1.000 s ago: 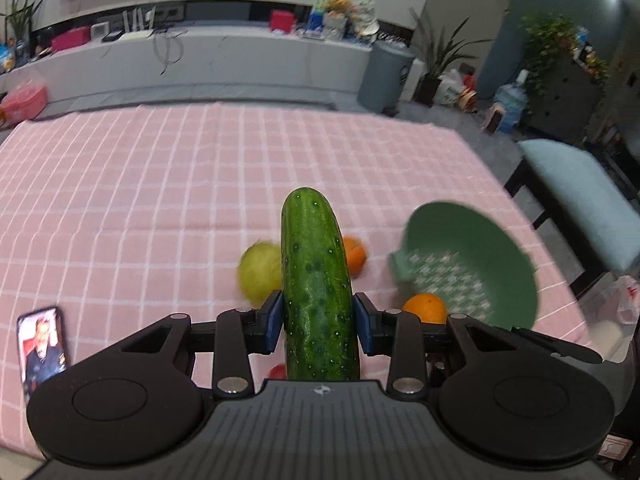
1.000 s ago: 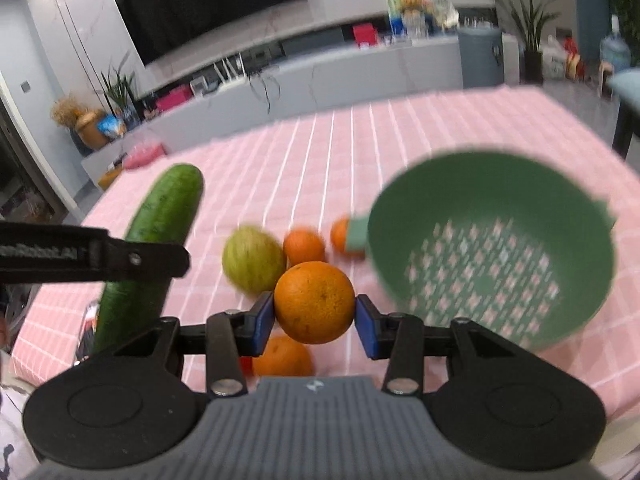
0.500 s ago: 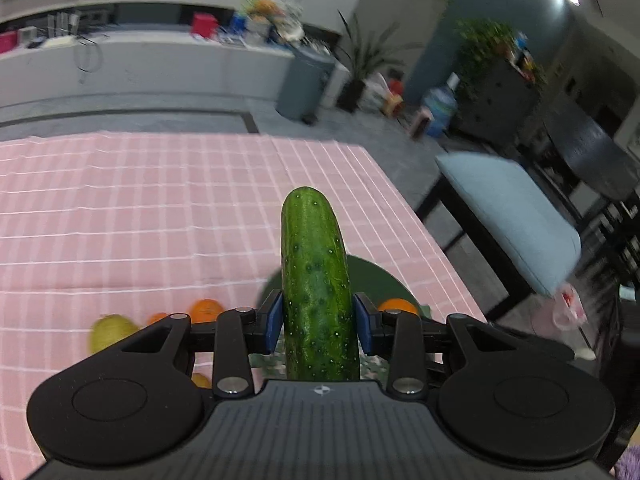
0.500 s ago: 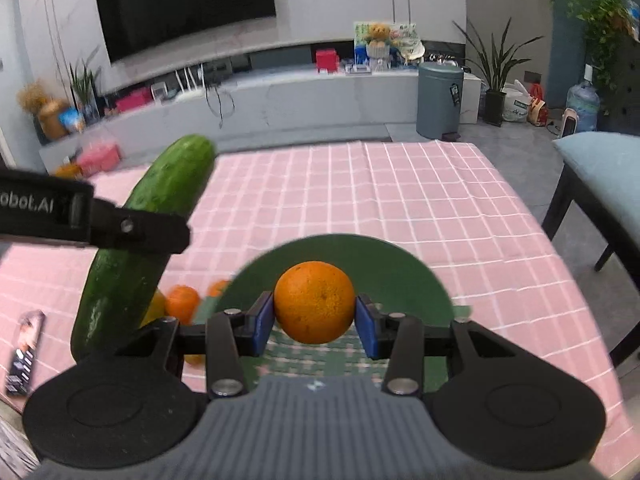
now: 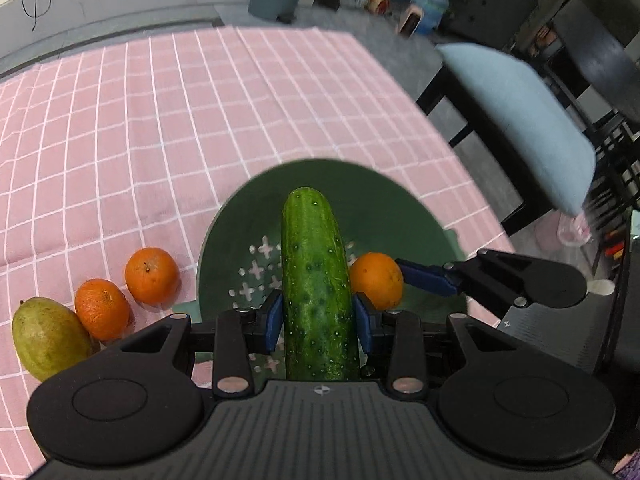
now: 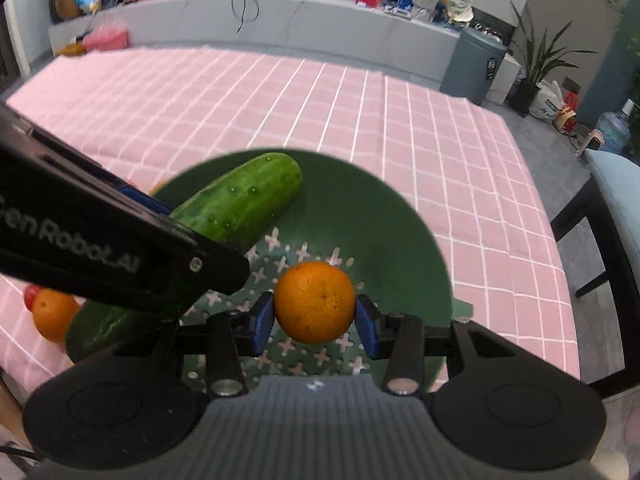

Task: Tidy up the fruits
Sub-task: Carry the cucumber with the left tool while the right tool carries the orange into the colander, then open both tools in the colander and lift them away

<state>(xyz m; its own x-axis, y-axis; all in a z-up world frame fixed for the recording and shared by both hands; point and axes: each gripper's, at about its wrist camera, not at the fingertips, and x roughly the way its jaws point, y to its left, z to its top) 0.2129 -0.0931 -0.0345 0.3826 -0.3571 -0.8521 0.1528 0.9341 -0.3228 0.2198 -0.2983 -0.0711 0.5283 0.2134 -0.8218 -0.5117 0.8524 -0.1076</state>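
My left gripper (image 5: 318, 322) is shut on a green cucumber (image 5: 314, 276), which hangs over the green colander (image 5: 384, 204) and points toward its far rim. My right gripper (image 6: 315, 322) is shut on an orange (image 6: 315, 302), also above the colander (image 6: 384, 216) and over its perforated floor. In the right wrist view the cucumber (image 6: 244, 204) slants in from the left, and the left gripper's black body covers its lower part. In the left wrist view the held orange (image 5: 377, 279) shows just right of the cucumber.
Two oranges (image 5: 151, 275) (image 5: 102, 308) and a yellow-green fruit (image 5: 48, 342) lie on the pink checked tablecloth (image 5: 160, 120) left of the colander. A chair with a light blue cushion (image 5: 520, 120) stands off the table's right edge. Another orange (image 6: 54, 314) shows at the right wrist view's left.
Both grippers have moved over the colander and tilted downward, carrying the cucumber and the orange. The loose fruits now lie off to the left. Neither grip has changed.
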